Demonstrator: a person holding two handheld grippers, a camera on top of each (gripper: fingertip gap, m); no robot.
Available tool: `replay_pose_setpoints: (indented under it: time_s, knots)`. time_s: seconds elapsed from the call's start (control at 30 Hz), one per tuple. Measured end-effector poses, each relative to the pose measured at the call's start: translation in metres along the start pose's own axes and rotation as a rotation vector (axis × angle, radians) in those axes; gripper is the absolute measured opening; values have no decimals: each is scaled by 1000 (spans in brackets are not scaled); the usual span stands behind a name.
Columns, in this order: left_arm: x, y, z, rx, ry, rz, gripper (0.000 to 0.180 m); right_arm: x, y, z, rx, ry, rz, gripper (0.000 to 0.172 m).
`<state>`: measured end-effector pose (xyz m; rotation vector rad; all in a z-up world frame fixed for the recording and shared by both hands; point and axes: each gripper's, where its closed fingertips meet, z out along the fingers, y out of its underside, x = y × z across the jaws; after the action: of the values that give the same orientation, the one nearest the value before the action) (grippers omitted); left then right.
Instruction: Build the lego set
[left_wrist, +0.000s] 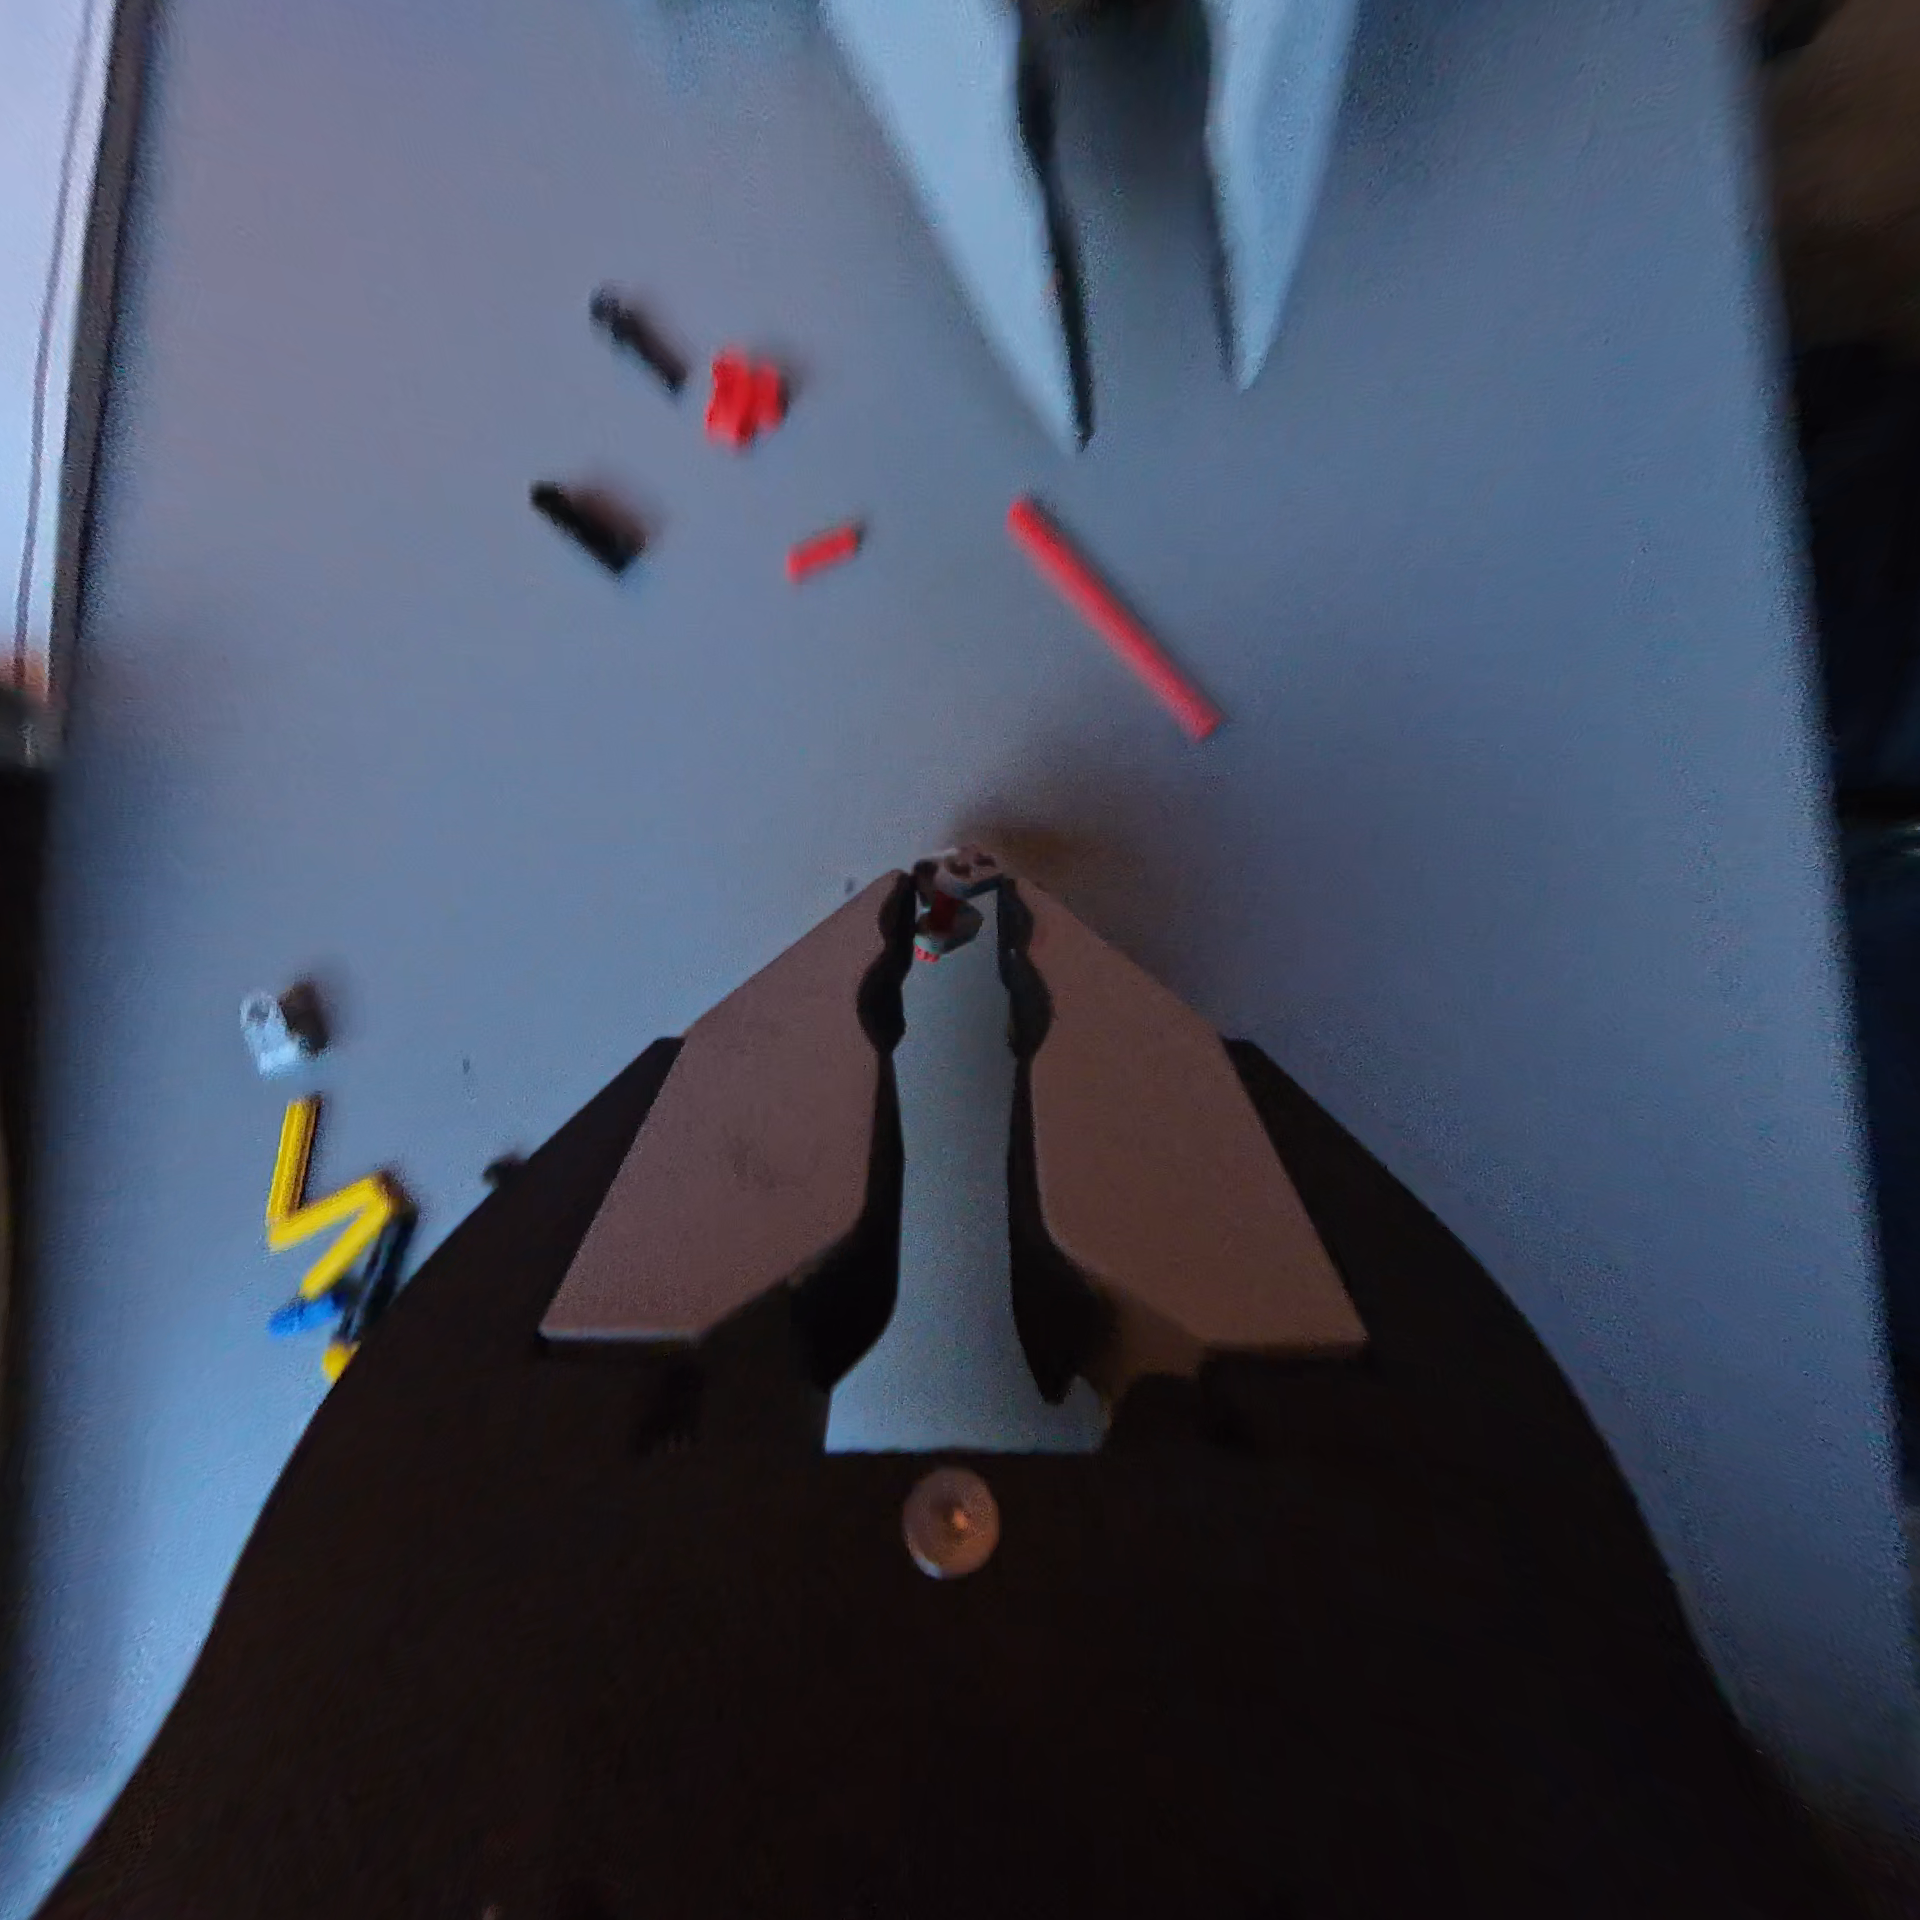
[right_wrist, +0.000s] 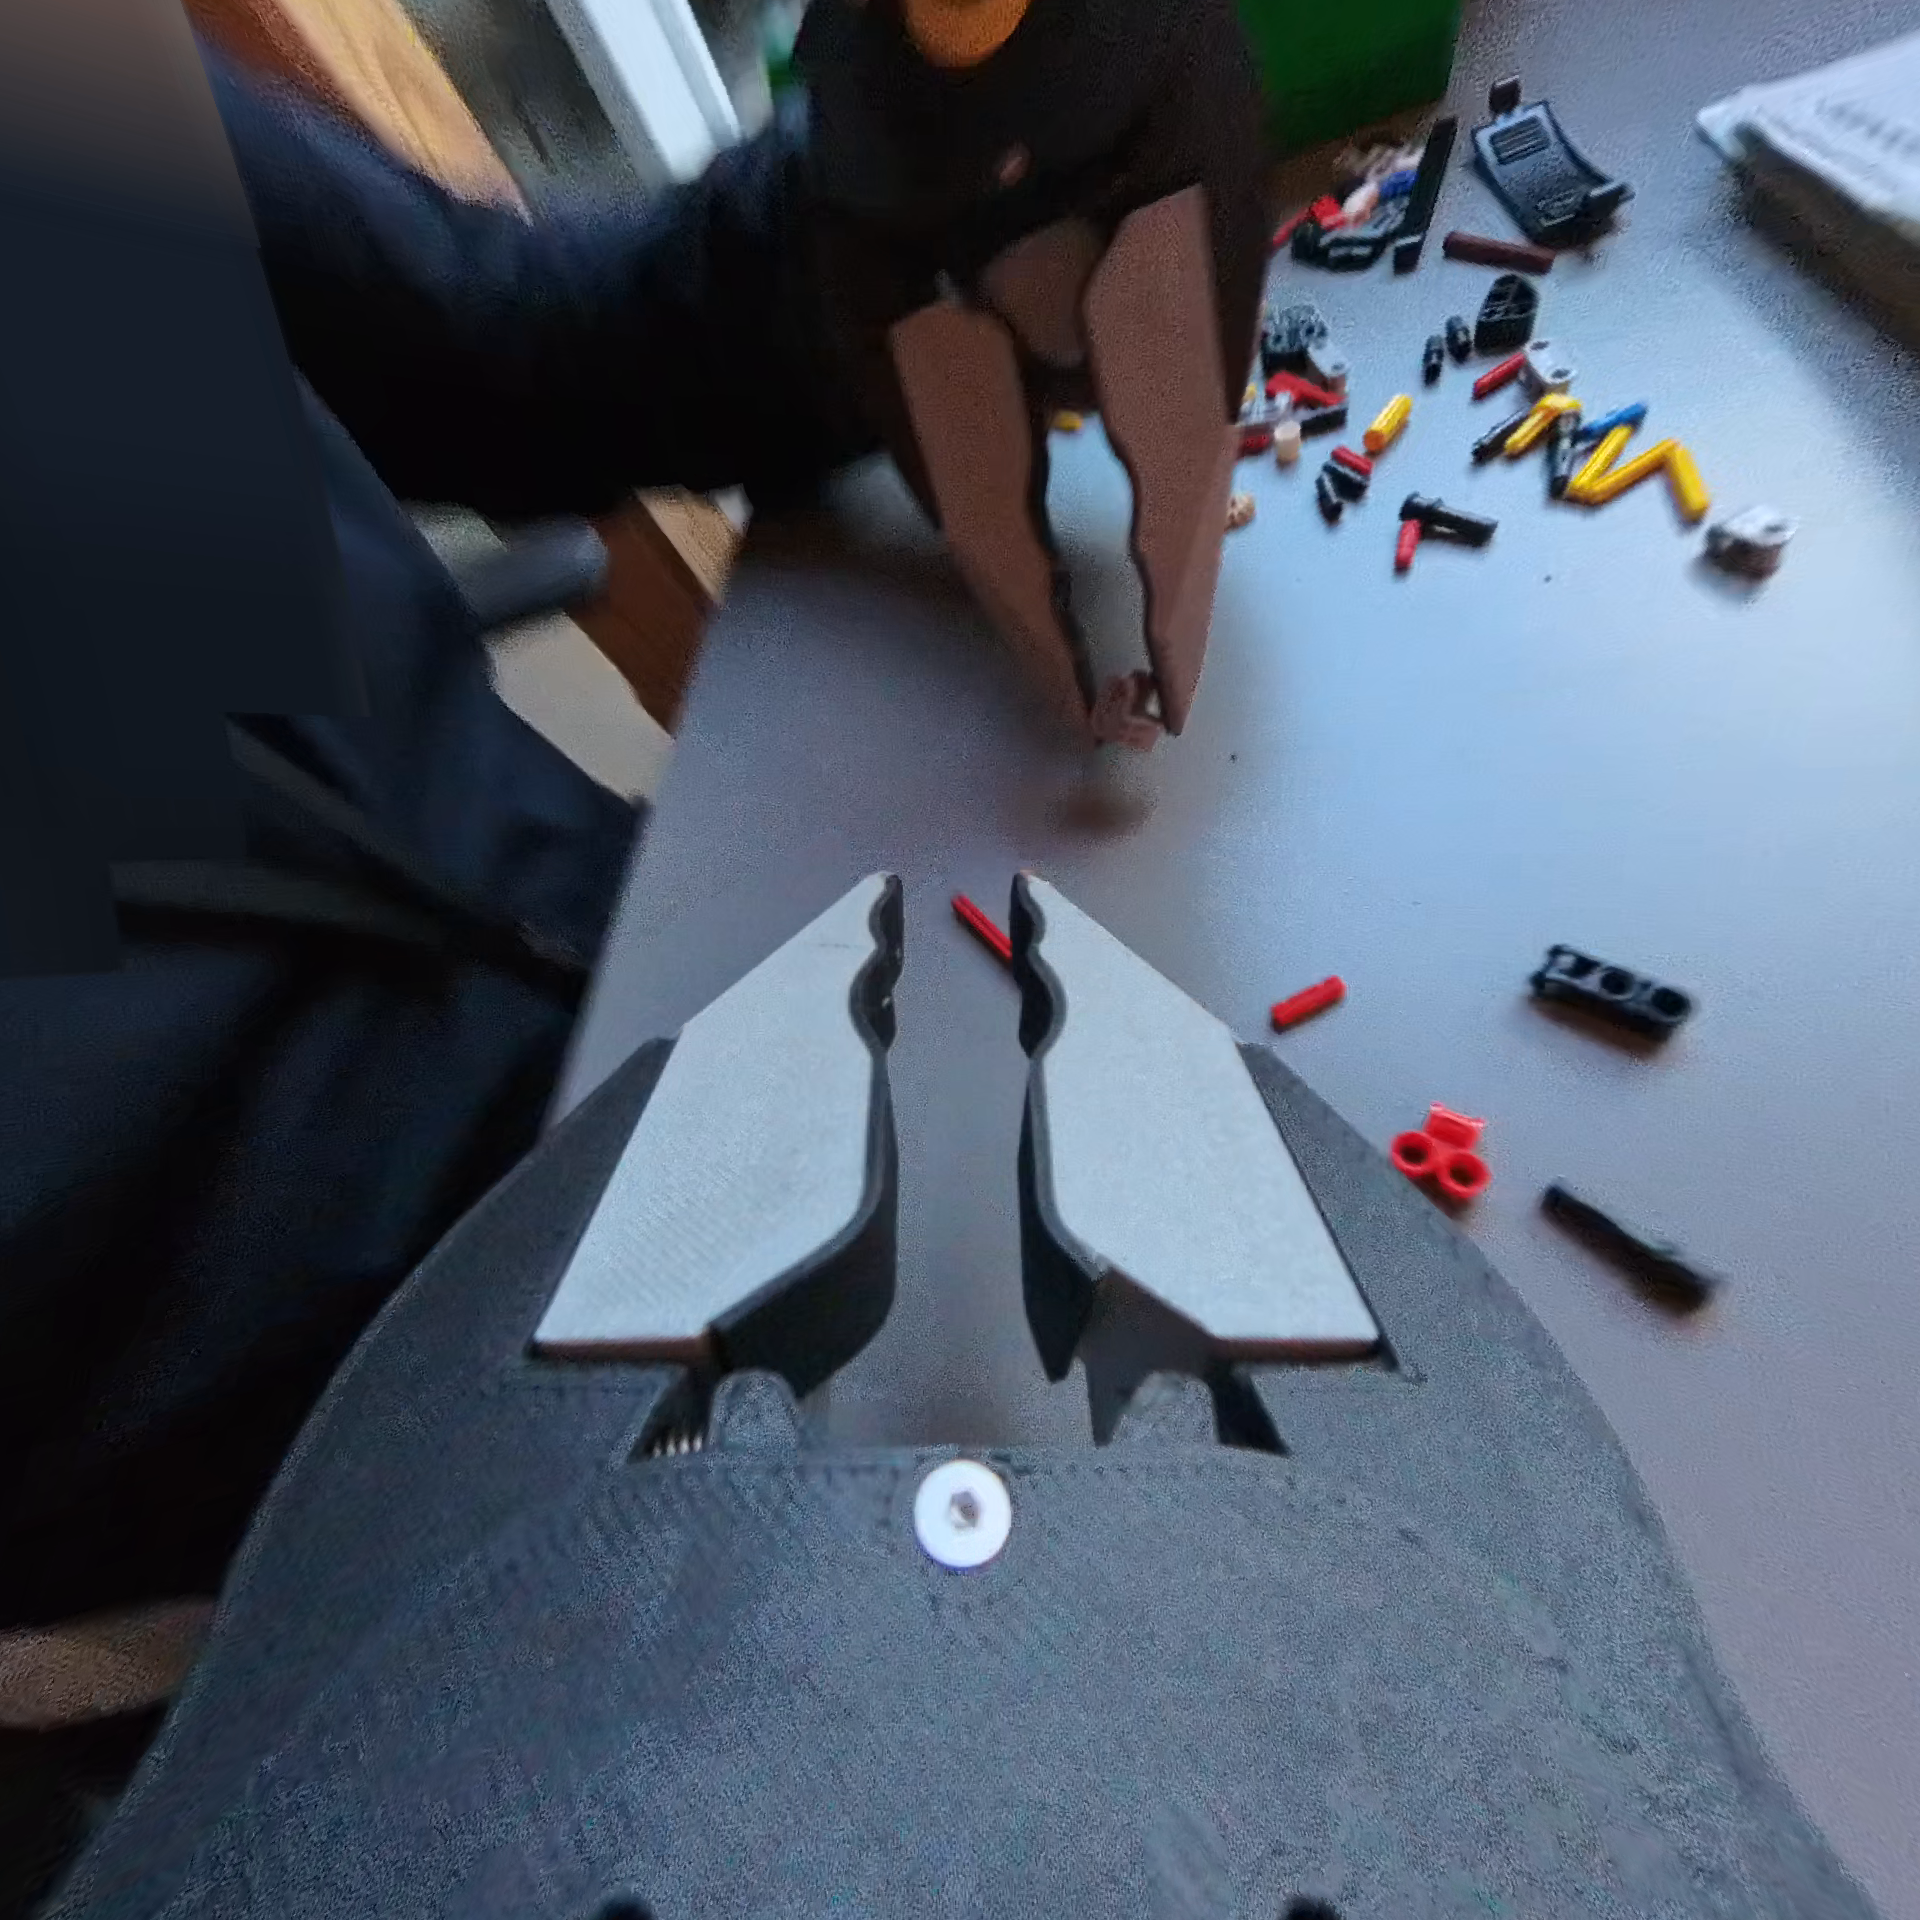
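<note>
Pinching a small grey-and-red building piece (left_wrist: 948, 906) at their tips, the left tongs (left_wrist: 958, 883) grip light, stiff, slippery plastic; right tongs (right_wrist: 956, 883) hang released above a red rod (right_wrist: 981, 928) on the desk (right_wrist: 1455, 779).

Small grey-and-red toy piece (left_wrist: 948, 906) was pinched between the left gripper (left_wrist: 958, 883) fingertips, lifted off the grey table (left_wrist: 1455, 935). Long red axle (left_wrist: 1112, 615) was lying just beyond it.
</note>
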<state>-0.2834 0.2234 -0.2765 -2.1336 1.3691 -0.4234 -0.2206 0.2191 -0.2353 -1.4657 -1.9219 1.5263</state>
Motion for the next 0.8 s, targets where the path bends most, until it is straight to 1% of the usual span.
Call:
replay_pose_setpoints:
  time_s: [0.03, 0.07, 0.1, 0.13, 0.2, 0.23, 0.3, 0.37, 0.43, 0.5, 0.57, 0.63, 0.67, 0.7, 0.8]
  knots:
    - [-1, 9, 3, -51, -37, 11, 14, 1, 8, 2, -62, 65, -111, 18]
    - [0, 6, 3, -33, -51, 17, 14, 5, 15, 4, -120, 133, -209, 22]
    - [5, 3, 3, -18, -33, 21, 14, 11, 20, 5, -164, 203, -290, 28]
    - [8, 3, 4, -21, -26, 26, 14, 16, 20, 7, -179, 265, -358, 30]
    - [9, 2, 8, -26, -37, 33, 14, 17, 24, 11, -205, 288, -458, 18]
    - [12, 0, 9, -15, -22, 37, 14, 17, 28, 13, -223, 281, -456, 18]
    - [18, -3, 12, 4, 1, 39, 14, 21, 38, 16, -274, 256, -402, 26]
    - [22, -6, 14, 22, 20, 37, 15, 23, 39, 17, -284, 240, -381, 29]
    - [25, -6, 14, 33, 42, 27, 17, 26, 37, 17, -280, 250, -400, 37]
    - [26, -7, 15, 39, 62, 17, 20, 23, 39, 19, -290, 208, -403, 29]
    - [28, -7, 15, 41, 77, 14, 24, 16, 42, 21, -301, 142, -388, 15]
    - [29, -8, 16, 38, 75, 24, 24, 17, 42, 21, -301, 145, -376, 9]
    - [29, -8, 16, 35, 72, 28, 24, 18, 42, 20, -302, 149, -372, 3]
    - [29, -9, 17, 33, 67, 33, 24, 18, 42, 20, -302, 146, -373, 0]
    - [30, -11, 18, 29, 61, 45, 24, 16, 43, 20, -303, 144, -368, 0]
